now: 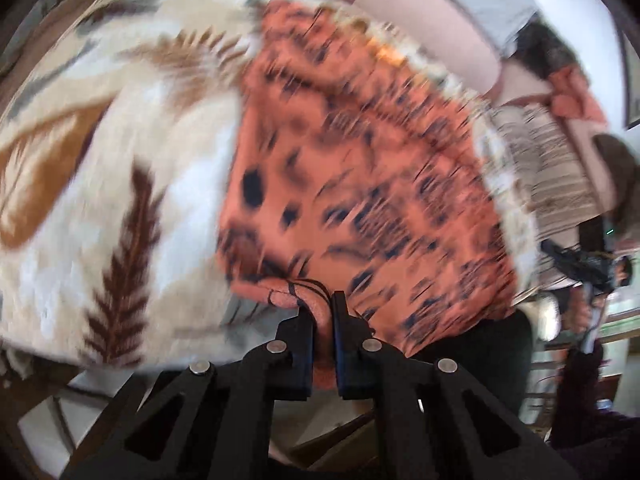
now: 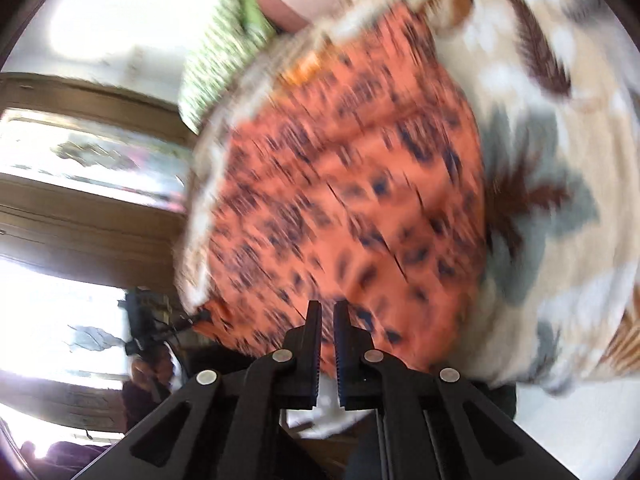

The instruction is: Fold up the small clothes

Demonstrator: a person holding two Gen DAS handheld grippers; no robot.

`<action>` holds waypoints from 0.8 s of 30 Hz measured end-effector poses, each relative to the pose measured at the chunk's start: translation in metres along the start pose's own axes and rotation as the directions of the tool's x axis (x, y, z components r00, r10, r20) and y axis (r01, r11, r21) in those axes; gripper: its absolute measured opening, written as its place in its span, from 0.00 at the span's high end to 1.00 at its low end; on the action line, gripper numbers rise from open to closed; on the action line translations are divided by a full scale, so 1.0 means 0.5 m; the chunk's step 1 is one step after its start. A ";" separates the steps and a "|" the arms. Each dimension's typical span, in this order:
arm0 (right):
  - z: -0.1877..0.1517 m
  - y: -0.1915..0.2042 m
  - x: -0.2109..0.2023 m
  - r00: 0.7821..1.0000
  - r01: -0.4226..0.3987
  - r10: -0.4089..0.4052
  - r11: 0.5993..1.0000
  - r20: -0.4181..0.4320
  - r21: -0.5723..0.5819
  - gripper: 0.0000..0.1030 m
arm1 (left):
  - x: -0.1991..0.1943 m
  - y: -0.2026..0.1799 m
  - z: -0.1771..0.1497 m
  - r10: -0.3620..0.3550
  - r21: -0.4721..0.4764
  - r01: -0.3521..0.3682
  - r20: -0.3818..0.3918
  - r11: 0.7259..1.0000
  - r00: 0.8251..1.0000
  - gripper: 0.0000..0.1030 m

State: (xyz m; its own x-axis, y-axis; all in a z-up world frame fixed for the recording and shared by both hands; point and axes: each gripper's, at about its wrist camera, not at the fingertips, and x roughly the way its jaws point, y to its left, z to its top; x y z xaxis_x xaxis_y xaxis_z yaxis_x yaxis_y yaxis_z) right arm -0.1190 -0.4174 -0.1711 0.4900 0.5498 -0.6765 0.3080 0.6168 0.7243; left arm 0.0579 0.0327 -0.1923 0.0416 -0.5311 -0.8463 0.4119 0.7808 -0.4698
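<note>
An orange garment with dark blotches lies spread on a cream blanket with brown leaf prints. Both views are blurred by motion. My left gripper is shut on a bunched near corner of the orange garment, with cloth showing between its black fingers. In the right wrist view the same garment fills the middle. My right gripper is shut on its near edge, where orange cloth runs down between the pads. The far edge of the garment has a pale trim.
A green patterned cloth lies at the blanket's far edge. A pink cushion or bolster sits behind it. A striped cloth and other clothes pile at the right. A person's hand with a gripper shows at far right. Wooden window frames stand at left.
</note>
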 end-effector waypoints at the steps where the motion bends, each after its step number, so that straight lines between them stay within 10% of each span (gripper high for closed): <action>1: 0.015 0.010 -0.017 1.000 -0.007 0.008 1.000 0.027 -0.016 0.94 | -0.008 -0.005 0.018 -0.007 0.006 0.007 0.014 1.000 1.000 0.92; 4: 0.052 0.010 -0.029 0.991 0.130 -0.130 0.991 0.032 -0.011 0.94 | -0.019 -0.018 0.057 0.012 0.040 -0.013 0.035 0.999 0.999 0.92; 12: 0.011 -0.061 -0.035 0.986 0.162 -0.158 0.981 -0.041 0.105 0.81 | 0.026 0.006 -0.005 0.022 0.023 -0.022 -0.014 0.999 1.000 0.93; 16: -0.049 -0.079 -0.014 0.973 0.222 -0.211 0.965 -0.094 0.137 0.29 | 0.023 0.028 -0.048 0.042 -0.003 -0.042 -0.016 0.999 0.999 0.92; 22: -0.109 -0.104 -0.007 0.945 0.324 -0.312 0.930 -0.092 0.172 0.29 | 0.048 0.068 -0.086 0.112 -0.042 -0.114 -0.055 0.993 0.992 0.90; 24: -0.122 -0.125 0.001 0.928 0.373 -0.360 0.912 -0.099 0.170 0.29 | 0.065 0.080 -0.093 0.124 -0.053 -0.128 -0.087 0.990 0.989 0.72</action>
State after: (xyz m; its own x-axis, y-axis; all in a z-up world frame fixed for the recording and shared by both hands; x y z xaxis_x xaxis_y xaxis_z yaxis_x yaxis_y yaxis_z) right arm -0.1879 -0.4213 -0.2247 0.2629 0.3431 -0.9017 0.6022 0.6718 0.4313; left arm 0.0335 0.0622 -0.2502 0.0131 -0.4001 -0.9164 0.3546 0.8588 -0.3699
